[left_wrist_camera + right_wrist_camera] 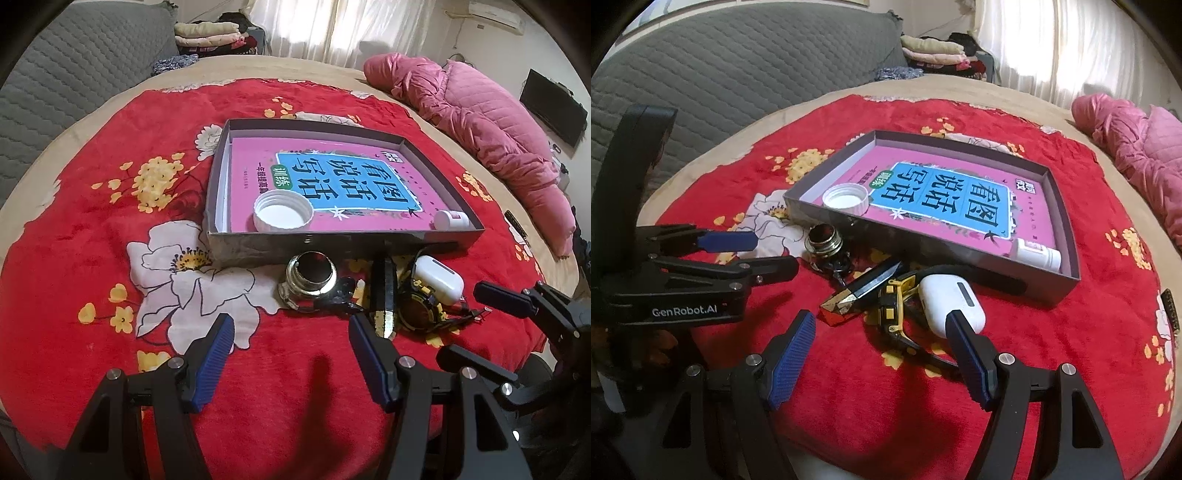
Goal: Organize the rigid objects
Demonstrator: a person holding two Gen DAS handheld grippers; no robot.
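Left hand-held gripper (291,334): lower centre, jaws apart, empty, over the red floral blanket (110,229).
Right hand-held gripper (881,326): lower centre, jaws wide, empty; right pad just beside the white earbud case (951,301).
Loose pile: metal ring (824,243), black-gold bar (862,291), yellow-black watch (892,306), centre frame, before the box.
Grey box (1067,236): upper centre, holds pink book (956,199), white cap (846,197), small white bottle (1038,254).

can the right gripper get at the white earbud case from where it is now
Probably yes. The right gripper is open and empty, and the white earbud case lies just ahead by its right finger, outside the box. The case leans on the yellow-and-black watch, which might shift.
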